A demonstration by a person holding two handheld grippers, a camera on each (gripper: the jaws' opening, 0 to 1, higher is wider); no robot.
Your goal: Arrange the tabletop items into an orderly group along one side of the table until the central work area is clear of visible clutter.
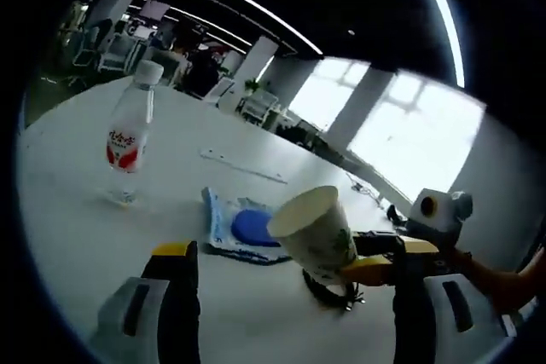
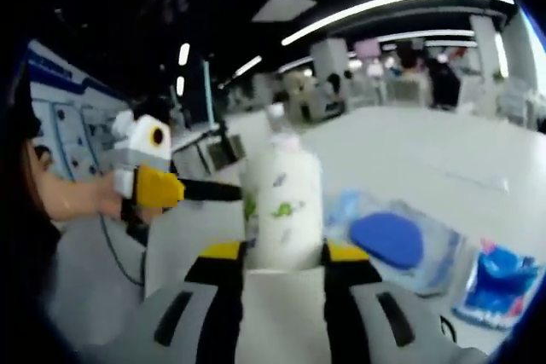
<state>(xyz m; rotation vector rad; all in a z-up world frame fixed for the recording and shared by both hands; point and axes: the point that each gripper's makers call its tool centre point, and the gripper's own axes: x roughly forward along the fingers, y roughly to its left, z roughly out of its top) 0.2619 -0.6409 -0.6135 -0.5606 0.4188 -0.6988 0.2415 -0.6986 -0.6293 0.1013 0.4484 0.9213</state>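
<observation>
A white paper cup (image 2: 281,198) with green prints sits between the yellow-tipped jaws of my right gripper (image 2: 283,251), which is shut on it. In the left gripper view the cup (image 1: 311,228) hangs tilted above the white table (image 1: 94,236), held from the right by the right gripper (image 1: 365,267). My left gripper (image 1: 296,251) stands open, its jaws wide apart on either side of the cup and not touching it. It enters the right gripper view as the left gripper (image 2: 205,189), left of the cup. A clear water bottle (image 1: 128,138) with a red label stands far left.
A blue wipes packet (image 1: 243,228) lies flat behind the cup, and a second blue packet (image 2: 503,283) lies at the right. A dark tangled item (image 1: 331,291) lies under the cup. A person's hand (image 2: 77,198) holds the left gripper. Office desks stand beyond the table.
</observation>
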